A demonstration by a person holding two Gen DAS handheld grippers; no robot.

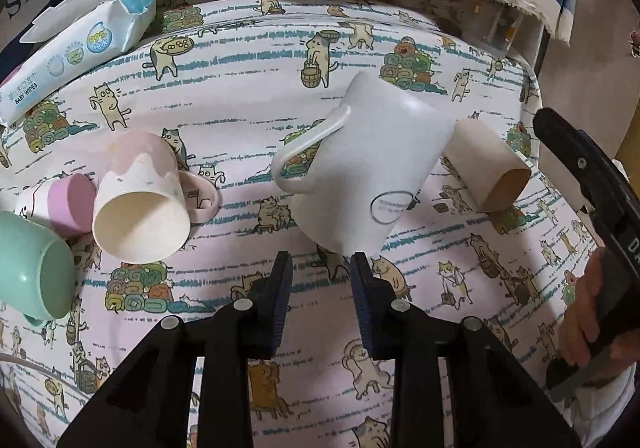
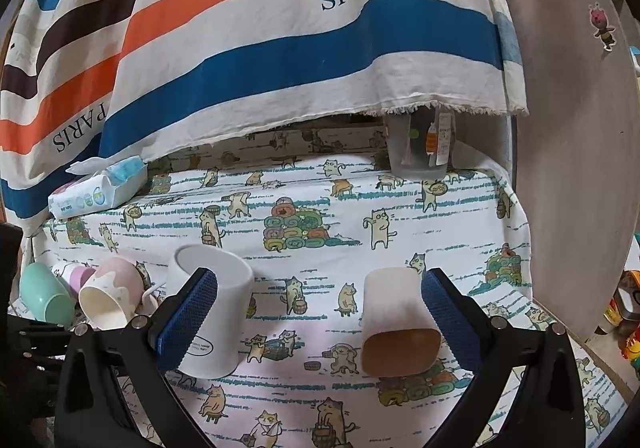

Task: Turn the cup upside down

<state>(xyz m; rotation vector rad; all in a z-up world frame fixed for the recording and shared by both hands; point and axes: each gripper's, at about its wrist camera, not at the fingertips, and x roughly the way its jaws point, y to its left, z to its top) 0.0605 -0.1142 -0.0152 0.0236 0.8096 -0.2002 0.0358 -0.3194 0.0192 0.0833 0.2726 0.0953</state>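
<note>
A white mug [image 1: 360, 164] stands upside down mid-table, beside a beige cup [image 1: 488, 168] lying on its side. Only the right wrist view shows a clear container [image 2: 420, 144] at the table's [image 2: 320, 192] far edge. The left gripper [image 1: 320, 268] hangs narrowly open, empty, just short of the mug; the right gripper [image 2: 320, 308] gapes wide, holding nothing, its right finger [image 2: 444, 308] close beside the cup.

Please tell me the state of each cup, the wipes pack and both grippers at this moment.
White plastic mug with handle: upside down, base up.
Cream cup with brown inside: lying on its side.
Pink-and-cream mug: on its side.
Mint green cup: on its side.
Baby wipes pack: flap open.
Left gripper: open, empty.
Right gripper: open, empty.
</note>
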